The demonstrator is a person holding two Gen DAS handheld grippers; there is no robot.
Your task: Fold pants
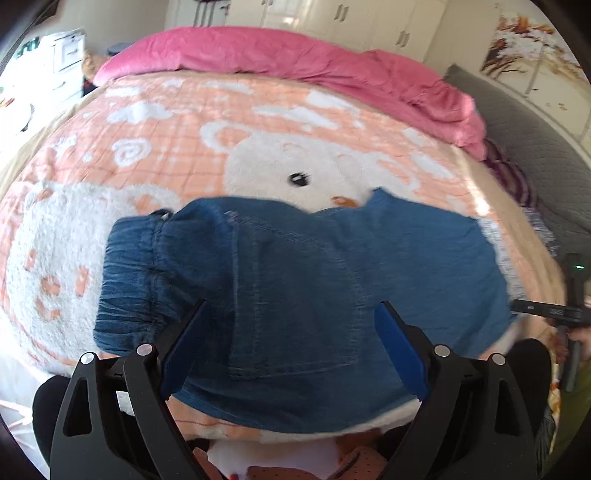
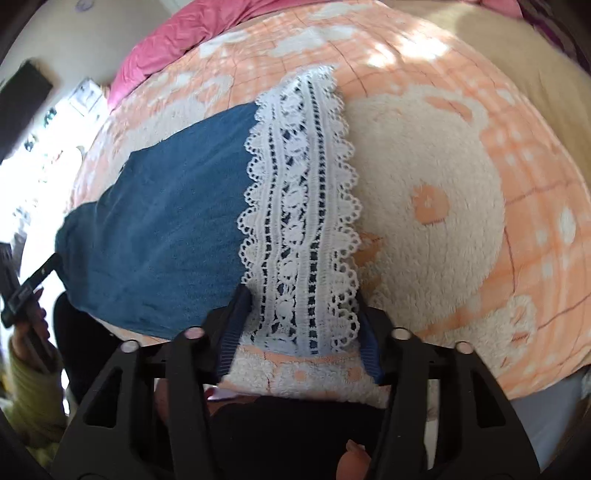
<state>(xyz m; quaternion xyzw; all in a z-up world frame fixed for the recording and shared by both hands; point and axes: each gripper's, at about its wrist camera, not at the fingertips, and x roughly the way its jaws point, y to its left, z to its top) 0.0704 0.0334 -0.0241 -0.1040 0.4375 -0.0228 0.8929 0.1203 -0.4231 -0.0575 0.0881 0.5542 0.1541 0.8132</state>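
Blue denim pants (image 1: 295,266) lie flat on the peach blanket (image 1: 177,140), with the elastic waistband (image 1: 125,284) at the left. My left gripper (image 1: 291,306) hovers open and wide over the back pocket area, nothing between its fingers. In the right wrist view the pants (image 2: 166,229) end in a white lace hem (image 2: 299,206). My right gripper (image 2: 301,299) straddles the near end of that lace, one finger at each edge. The lace lies flat and unbunched between them, so the jaws read as open. Each view shows the other gripper's body at its edge, held by a hand.
A pink duvet (image 1: 295,59) is bunched along the far side of the bed. Wardrobe doors (image 1: 369,18) stand behind it, and a grey padded panel (image 1: 535,147) on the right. The person's dark-clothed legs (image 2: 295,424) are at the near bed edge.
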